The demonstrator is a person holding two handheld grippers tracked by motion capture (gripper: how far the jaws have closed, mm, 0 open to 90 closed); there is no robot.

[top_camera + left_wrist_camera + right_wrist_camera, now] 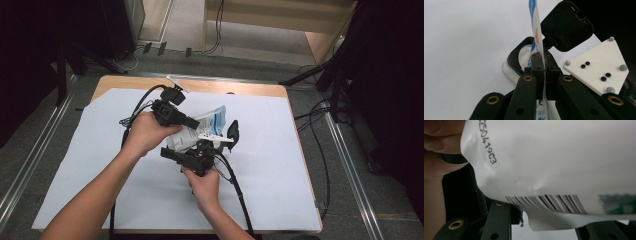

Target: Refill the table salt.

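White plastic, printed in blue, is what both tools work on: a soft pouch (207, 127) held off the bench (260, 90) between them. In the left gripper view the left gripper (543, 65) has its jaws pressed together on the pouch's thin flat edge (535, 37), which stands up from the pads like a sheet seen edge-on; that pinch probably anchors one end so the bag cannot slide or twist. Just beyond those jaws sits the right gripper (200, 152), its grey three-cornered plate (597, 66) close on one side. In the right gripper view the pouch's fuller body, with barcode (546, 203) and stamped code (486, 141), bulges across the partly spread jaws, which appear to bracket it; whether the pads actually press on it I cannot tell. Two holds on one bag suggest it is being steadied for pulling or opening. Under the grippers lies a white paper sheet (125, 180) covering the bench. Cables (235, 185) trail back toward the person; the crowded hands (145, 132) are the main obstruction.
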